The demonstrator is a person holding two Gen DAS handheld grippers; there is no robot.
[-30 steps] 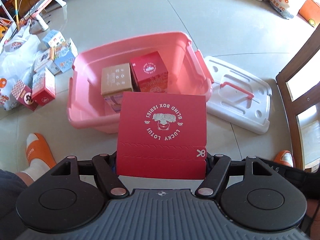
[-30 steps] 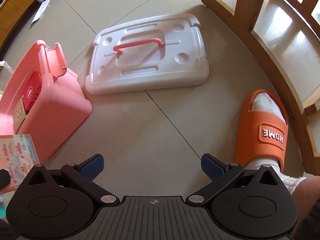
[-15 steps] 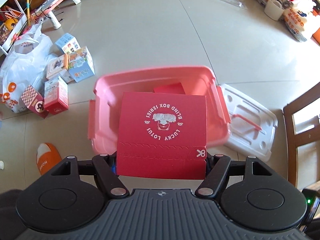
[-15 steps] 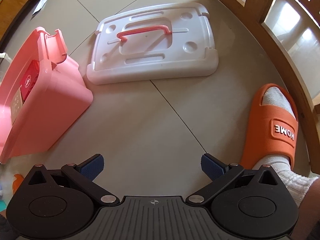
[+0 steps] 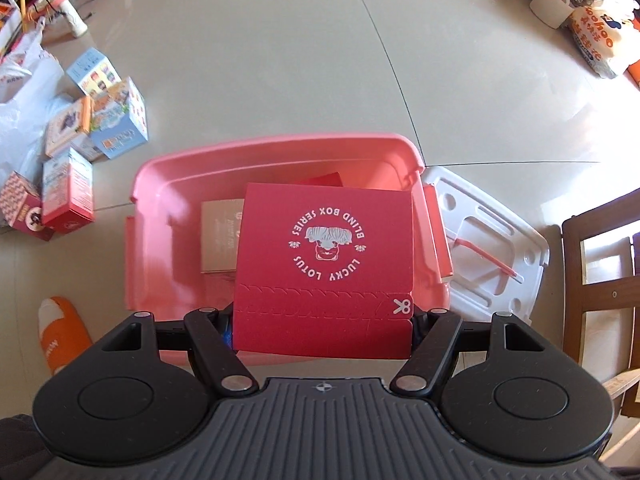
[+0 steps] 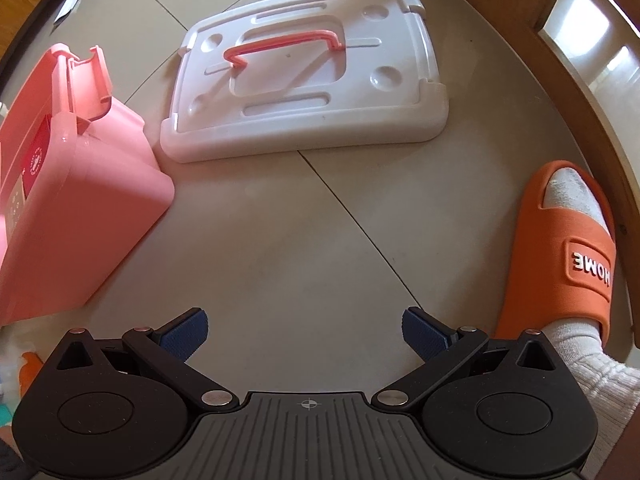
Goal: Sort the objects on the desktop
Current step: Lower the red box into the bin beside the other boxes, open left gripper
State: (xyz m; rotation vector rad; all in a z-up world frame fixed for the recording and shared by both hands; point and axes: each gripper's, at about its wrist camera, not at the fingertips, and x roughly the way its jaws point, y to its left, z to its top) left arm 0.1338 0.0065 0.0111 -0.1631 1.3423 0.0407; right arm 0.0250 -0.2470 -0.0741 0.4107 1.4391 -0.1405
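My left gripper (image 5: 322, 330) is shut on a red "Lucky Lotus Blind Box Series" box (image 5: 326, 264) and holds it above the open pink storage bin (image 5: 160, 184). Inside the bin a tan box (image 5: 220, 236) and part of another red box (image 5: 320, 180) show behind the held one. My right gripper (image 6: 304, 334) is open and empty over bare floor. The pink bin also shows at the left of the right wrist view (image 6: 80, 208).
The bin's white lid (image 6: 308, 76) with a pink handle lies on the floor right of the bin. Several small boxes (image 5: 80, 152) and a white plastic bag (image 5: 20, 92) lie left of the bin. An orange slipper (image 6: 568, 248) and wooden chair legs (image 6: 560, 48) are at right.
My left gripper has risen and moved over the bin with the red box; the bin now sits under the box. My right gripper has shifted slightly and stays open.
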